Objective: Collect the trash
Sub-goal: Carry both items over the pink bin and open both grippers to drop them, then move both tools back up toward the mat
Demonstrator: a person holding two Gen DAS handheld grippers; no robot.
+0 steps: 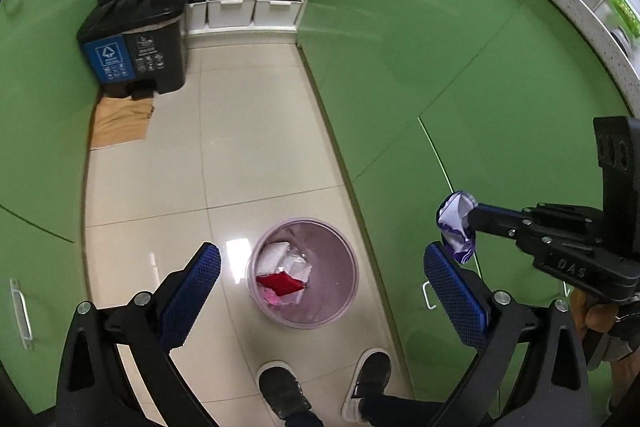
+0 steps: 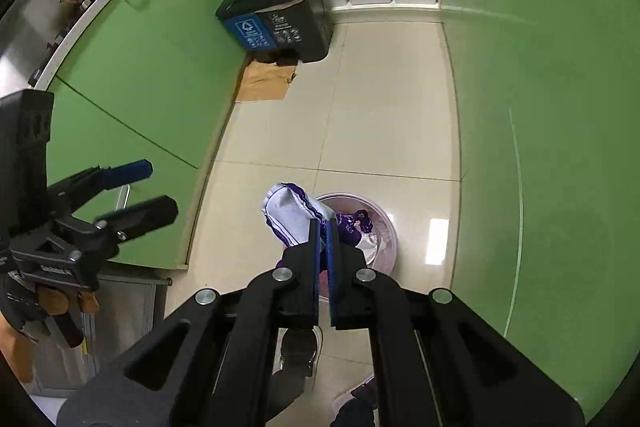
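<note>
Plainly, little writing is showing itself clearly: the black pedal bin by the open shelves is wearing a blue panel with a white recycling mark and a darker panel beside it, both carrying small print too fine to read. Raised letters reading roughly "DAS" are showing on the body of the right gripper as it is reaching into the left wrist view.

The left gripper is standing with its blue-padded fingers spread wide, holding nothing and touching nothing; between them, down on the cream tiled floor, the pink wastebasket is sitting close to the green cabinet doors. Inside the basket, white crumpled papers and a red wrapper are lying.

The right gripper is keeping its pads pressed together on a crumpled white and purple wrapper, which is sticking out past the fingertips. In the right wrist view that wrapper is hanging above the near left rim of the wastebasket, partly hiding it. The person's dark shoes are standing just below the basket, and a gloved hand is gripping the left tool's handle. A flattened piece of cardboard is lying in front of the pedal bin.
</note>
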